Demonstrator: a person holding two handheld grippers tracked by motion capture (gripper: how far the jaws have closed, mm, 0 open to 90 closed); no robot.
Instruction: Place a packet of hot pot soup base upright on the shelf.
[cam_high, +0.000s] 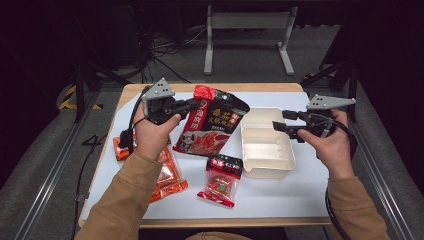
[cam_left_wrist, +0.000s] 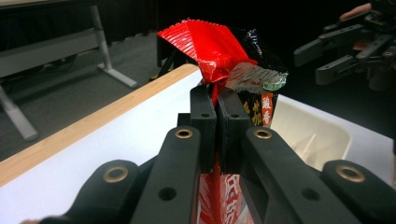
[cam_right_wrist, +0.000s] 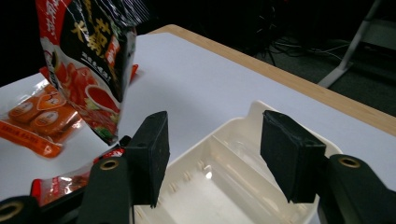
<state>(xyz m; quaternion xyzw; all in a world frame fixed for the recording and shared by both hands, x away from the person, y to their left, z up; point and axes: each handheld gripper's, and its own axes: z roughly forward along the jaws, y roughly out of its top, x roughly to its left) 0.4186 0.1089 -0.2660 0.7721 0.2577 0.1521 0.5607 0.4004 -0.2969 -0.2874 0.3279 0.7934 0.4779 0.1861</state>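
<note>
Pinching the crumpled red top edge of a large black-and-red sauce pouch (cam_high: 212, 125), the left gripper (cam_high: 192, 106) holds it up over the middle of the white table (cam_high: 300, 195), its jaws pressed tight together on the foil. In the left gripper view the pouch (cam_left_wrist: 219, 51) rises right above the closed jaws, its red seal folded over. In the high view the pouch hangs slanted, its lower end toward the near side, just left of the cream two-compartment tray (cam_high: 265, 145).

The right gripper (cam_high: 282, 126) hovers at the tray's right side, pointing left across it; its jaws stand spread with nothing between the pads. The right gripper view looks between those open jaws down into the tray (cam_right_wrist: 224, 154), with the hanging pouch (cam_right_wrist: 88, 60) to the far left.

On the table lie a small red packet (cam_high: 220, 181) near the tray's near-left corner and orange packets (cam_high: 167, 175) under the person's left forearm, at the left side. The person's left hand (cam_high: 152, 132) wraps around its gripper's body.
</note>
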